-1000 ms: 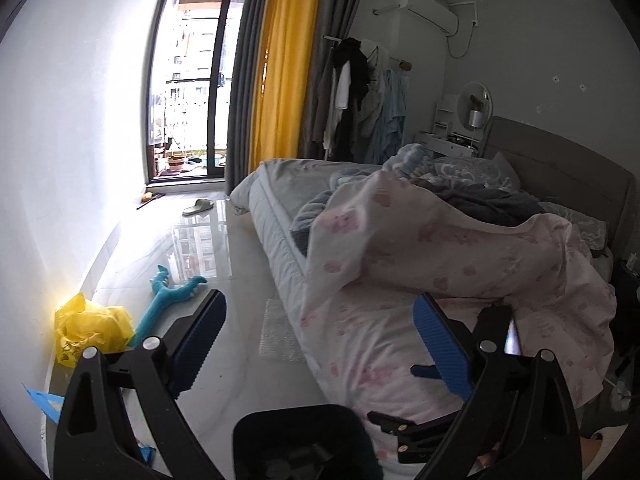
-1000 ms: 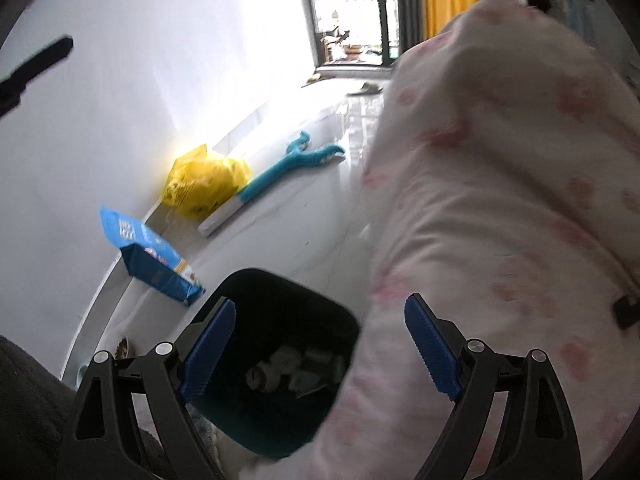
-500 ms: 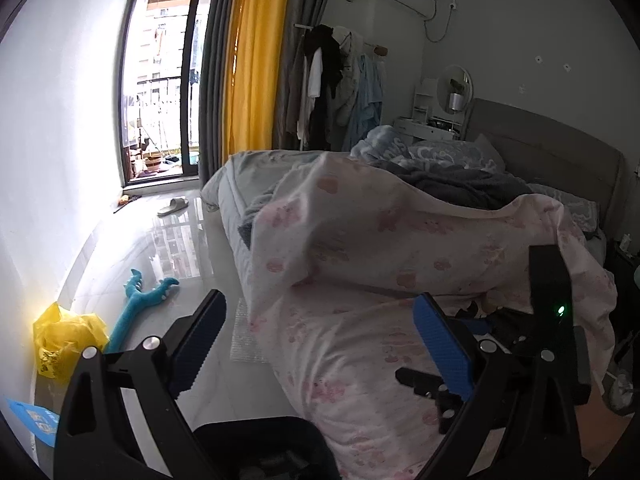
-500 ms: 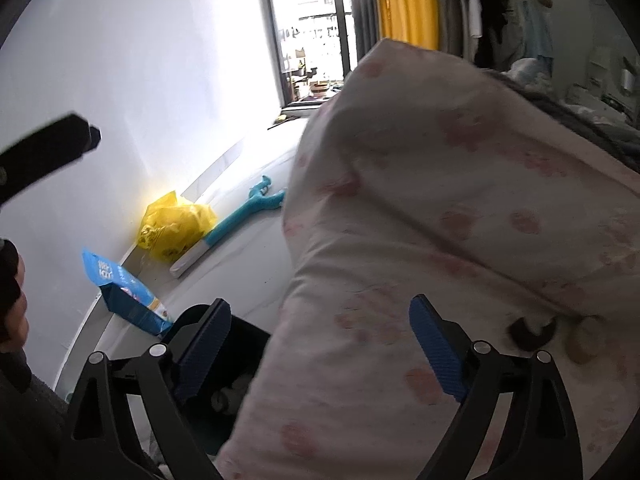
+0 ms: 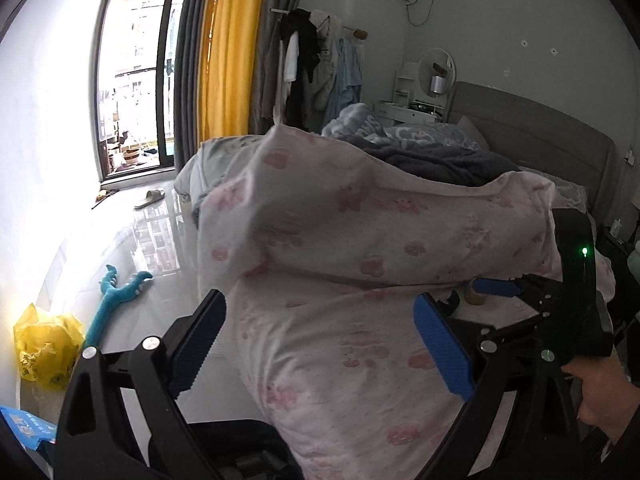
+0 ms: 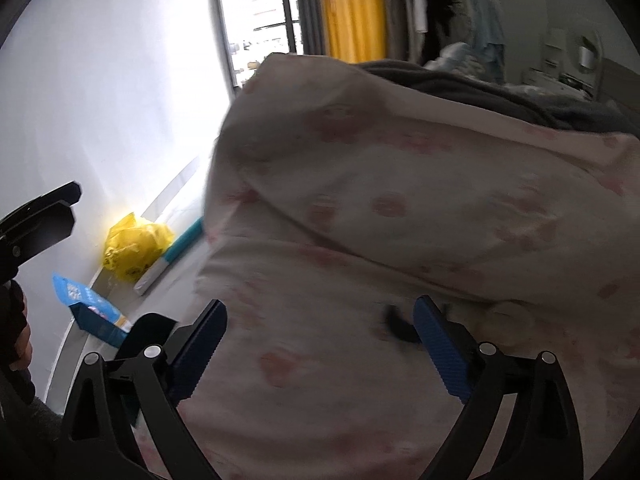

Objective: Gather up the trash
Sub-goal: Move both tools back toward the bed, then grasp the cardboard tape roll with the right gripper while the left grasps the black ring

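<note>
Nearest, the left gripper [image 5: 320, 336] hangs with its jaws released and nothing between them, over the pink-printed quilt [image 5: 360, 264] on the bed. The right gripper [image 6: 320, 344] has its jaws opening, empty too, above the same quilt. At the near left edge stands the dark trash bin [image 6: 150, 330], mostly hidden. A little farther on the quilt lies a small black scrap [image 6: 396, 326], blurred, with a small tan cup-like thing [image 5: 476, 296] beside it. Left on the floor by the wall sit a blue carton [image 6: 92, 312], a yellow bag [image 5: 48, 344] and a teal toy [image 5: 116, 296].
</note>
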A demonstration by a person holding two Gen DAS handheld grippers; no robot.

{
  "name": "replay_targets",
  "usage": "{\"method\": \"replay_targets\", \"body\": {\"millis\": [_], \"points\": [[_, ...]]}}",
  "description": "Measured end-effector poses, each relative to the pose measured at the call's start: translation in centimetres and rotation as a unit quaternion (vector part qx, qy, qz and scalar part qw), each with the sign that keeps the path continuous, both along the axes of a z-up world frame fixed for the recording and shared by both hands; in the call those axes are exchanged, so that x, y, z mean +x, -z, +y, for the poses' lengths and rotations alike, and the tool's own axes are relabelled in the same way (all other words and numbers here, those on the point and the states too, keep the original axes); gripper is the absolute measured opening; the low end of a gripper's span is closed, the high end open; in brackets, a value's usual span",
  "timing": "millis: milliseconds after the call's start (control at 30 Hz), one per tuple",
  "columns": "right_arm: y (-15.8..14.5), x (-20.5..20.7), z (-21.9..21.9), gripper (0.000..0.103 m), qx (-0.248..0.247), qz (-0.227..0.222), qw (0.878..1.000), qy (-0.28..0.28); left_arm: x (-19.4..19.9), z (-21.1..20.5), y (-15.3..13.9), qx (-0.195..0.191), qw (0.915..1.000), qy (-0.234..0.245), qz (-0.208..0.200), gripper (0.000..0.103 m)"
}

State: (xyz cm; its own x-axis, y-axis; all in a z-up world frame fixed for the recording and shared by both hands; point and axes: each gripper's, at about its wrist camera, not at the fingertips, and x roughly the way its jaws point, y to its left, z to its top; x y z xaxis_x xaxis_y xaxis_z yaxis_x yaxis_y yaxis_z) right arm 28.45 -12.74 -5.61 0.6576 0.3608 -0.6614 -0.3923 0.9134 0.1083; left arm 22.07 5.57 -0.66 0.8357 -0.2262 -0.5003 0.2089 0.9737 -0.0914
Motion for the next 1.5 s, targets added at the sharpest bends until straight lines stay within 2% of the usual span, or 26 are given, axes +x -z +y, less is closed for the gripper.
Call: {"method": "replay_targets", "body": {"millis": [200,467,967,1233,1400,1500], "points": [[1.0,1.2,-3.9,0.096,-0.002,0.007,0.999,0.041,1.1,-2.0,1.0,0.001,0.9998,0.013,0.013,0.096],[2.6,2.3,-7.1,0.096,-0.006,0.018,0.998,0.062,2.3,-4.7,2.6,0.015,0.9989,0.034,0.029,0.096],[4.3,4.3,-10.6,0.096,-0.010,0.035,0.995,0.096,4.8,-8.6,4.7,0.003,0.9965,0.058,0.060,0.096],[5.2,5.4,-12.4,0.096,-0.009,0.046,0.994,0.095,5.5,-11.4,5.9,-0.004,0.9928,0.091,0.078,0.096],[5.4,5.3,-12.5,0.089,-0.014,0.051,0.996,0.074,6.1,-12.9,6.8,-0.007,0.9906,0.102,0.091,0.096],[5.7,5.3,-12.2,0.076,-0.025,0.060,0.996,0.061,6.5,-13.8,7.2,-0.007,0.9898,0.107,0.095,0.096]]}}
